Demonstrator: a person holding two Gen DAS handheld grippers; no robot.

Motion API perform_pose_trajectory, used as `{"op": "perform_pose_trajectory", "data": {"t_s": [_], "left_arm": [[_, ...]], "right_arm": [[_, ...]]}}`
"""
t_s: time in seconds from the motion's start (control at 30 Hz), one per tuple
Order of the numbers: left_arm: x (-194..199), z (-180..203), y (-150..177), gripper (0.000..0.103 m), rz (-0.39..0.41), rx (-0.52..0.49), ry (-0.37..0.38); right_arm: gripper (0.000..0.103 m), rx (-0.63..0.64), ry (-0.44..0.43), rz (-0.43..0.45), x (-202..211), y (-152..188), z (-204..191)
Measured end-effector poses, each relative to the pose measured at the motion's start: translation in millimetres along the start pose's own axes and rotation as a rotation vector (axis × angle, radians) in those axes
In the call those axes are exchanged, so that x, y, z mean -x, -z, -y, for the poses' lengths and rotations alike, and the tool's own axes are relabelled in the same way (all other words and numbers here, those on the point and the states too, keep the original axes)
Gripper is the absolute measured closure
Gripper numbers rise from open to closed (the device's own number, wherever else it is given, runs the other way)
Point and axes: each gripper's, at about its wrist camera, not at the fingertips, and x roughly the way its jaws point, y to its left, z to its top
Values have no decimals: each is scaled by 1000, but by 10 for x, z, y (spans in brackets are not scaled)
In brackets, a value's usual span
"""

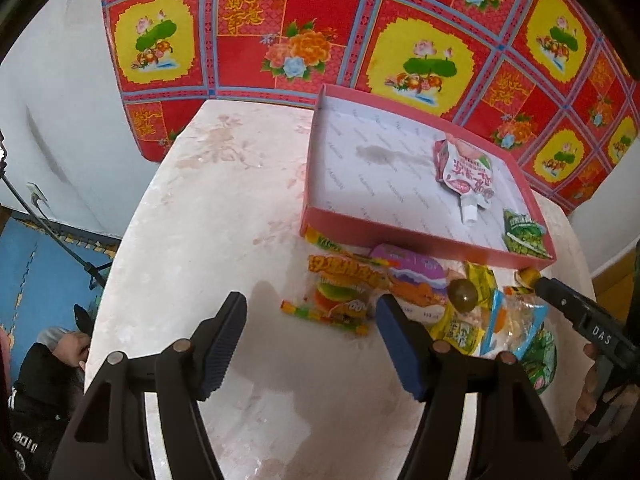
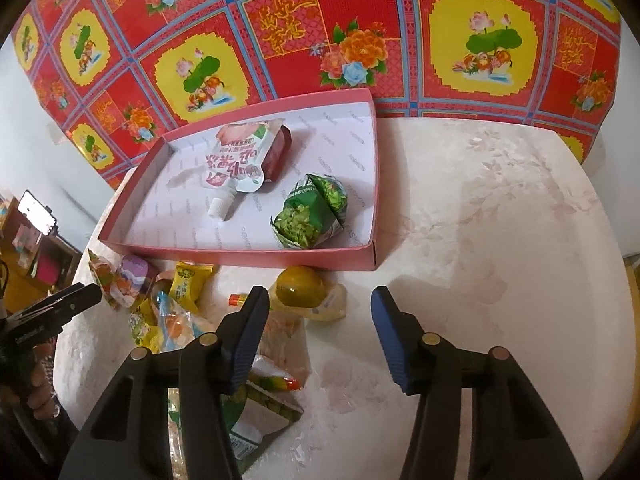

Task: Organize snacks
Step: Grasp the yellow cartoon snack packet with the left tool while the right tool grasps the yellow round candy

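A pink box lid (image 1: pixel 404 238) (image 2: pixel 248 258) lies on the marble table and holds a pink spouted pouch (image 1: pixel 466 174) (image 2: pixel 240 160) and a green pea packet (image 1: pixel 524 236) (image 2: pixel 312 212). A pile of loose snacks lies in front of it: a burger gummy pack (image 1: pixel 340 296), a purple packet (image 1: pixel 416 276) (image 2: pixel 130 280), a round green-yellow fruit (image 1: pixel 462 294) (image 2: pixel 300 290) and yellow packets (image 2: pixel 190 284). My left gripper (image 1: pixel 312 320) is open above the table, left of the pile. My right gripper (image 2: pixel 320 312) is open above the pile's right edge.
The round marble table (image 1: pixel 208 208) (image 2: pixel 500 220) stands against a red flowered cloth (image 1: pixel 320 28) (image 2: pixel 320 40). The right gripper's tip (image 1: pixel 560 296) shows in the left wrist view and the left gripper's tip (image 2: pixel 72 300) in the right wrist view. A phone on a stand (image 2: pixel 38 212) is at far left.
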Motion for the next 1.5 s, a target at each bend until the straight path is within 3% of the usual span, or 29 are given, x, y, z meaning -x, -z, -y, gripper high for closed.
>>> {"op": "perform_pose_trajectory", "data": {"t_s": [0.1, 0.27, 0.5, 0.67, 0.73, 1.5], "left_arm": [[-37, 62, 1, 37, 21, -26, 9], [-71, 92, 8, 55, 53, -48, 18], [-65, 93, 19, 64, 66, -51, 33], [-25, 93, 39, 66, 77, -55, 40], [3, 100, 45, 66, 85, -61, 41], [322, 164, 9, 66, 155, -82, 80]], "right_arm": [[50, -7, -5, -4, -29, 2, 8], [51, 3, 2, -6, -79, 29, -7], [51, 13, 1, 0, -92, 15, -15], [52, 24, 10, 3, -105, 9, -40], [65, 20, -9, 3, -105, 12, -49], [67, 45, -2, 99, 296, 115, -53]]}}
